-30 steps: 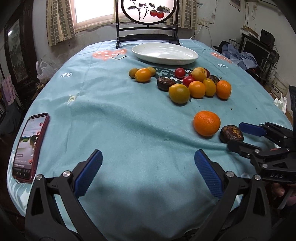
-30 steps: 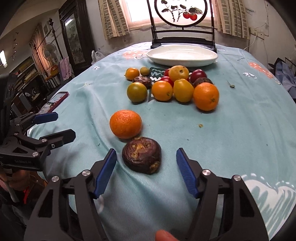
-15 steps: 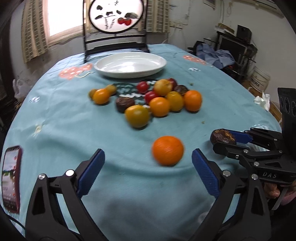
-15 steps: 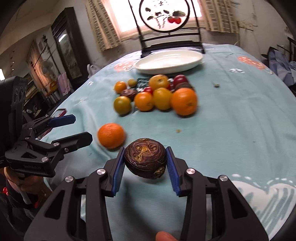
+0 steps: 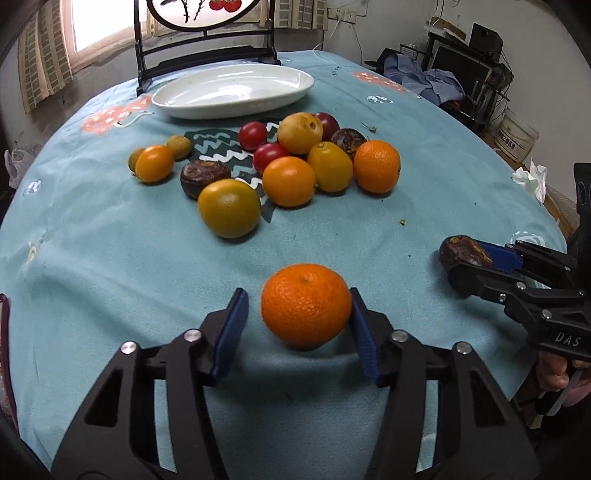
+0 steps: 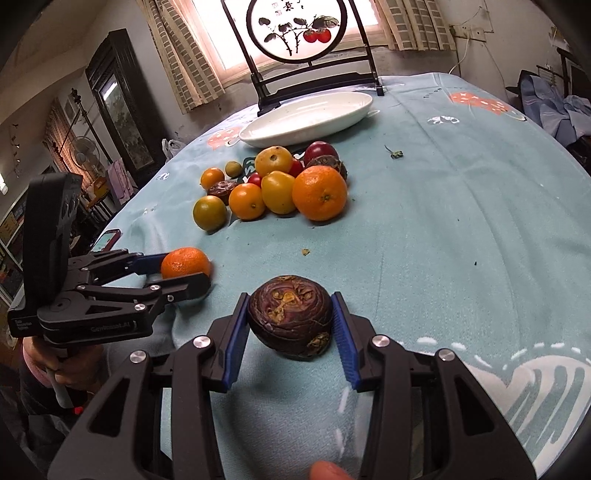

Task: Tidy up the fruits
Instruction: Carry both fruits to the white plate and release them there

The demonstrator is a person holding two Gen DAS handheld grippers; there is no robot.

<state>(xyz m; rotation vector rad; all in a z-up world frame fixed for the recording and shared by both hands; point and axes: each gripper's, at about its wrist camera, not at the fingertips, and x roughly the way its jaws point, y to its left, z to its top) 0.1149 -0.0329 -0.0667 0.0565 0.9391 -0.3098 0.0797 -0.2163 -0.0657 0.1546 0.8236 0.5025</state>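
Note:
My left gripper (image 5: 297, 325) brackets a bright orange mandarin (image 5: 306, 305) resting on the teal tablecloth; the right pad touches it, the left pad stands a small gap away. The same mandarin (image 6: 184, 263) shows between the left gripper's fingers (image 6: 173, 275) in the right wrist view. My right gripper (image 6: 290, 336) is shut on a wrinkled dark purple passion fruit (image 6: 290, 322), held just above the cloth; it also shows in the left wrist view (image 5: 464, 252). A white oval plate (image 5: 232, 90) sits empty at the far side.
A pile of oranges, yellow fruits, red tomatoes and dark passion fruits (image 5: 295, 162) lies mid-table before the plate. A phone (image 6: 106, 240) lies at the table's left edge. A framed ornament stand (image 6: 295, 33) stands behind the plate.
My left gripper moved forward around the mandarin and narrowed. My right gripper closed on the passion fruit and lifted it slightly.

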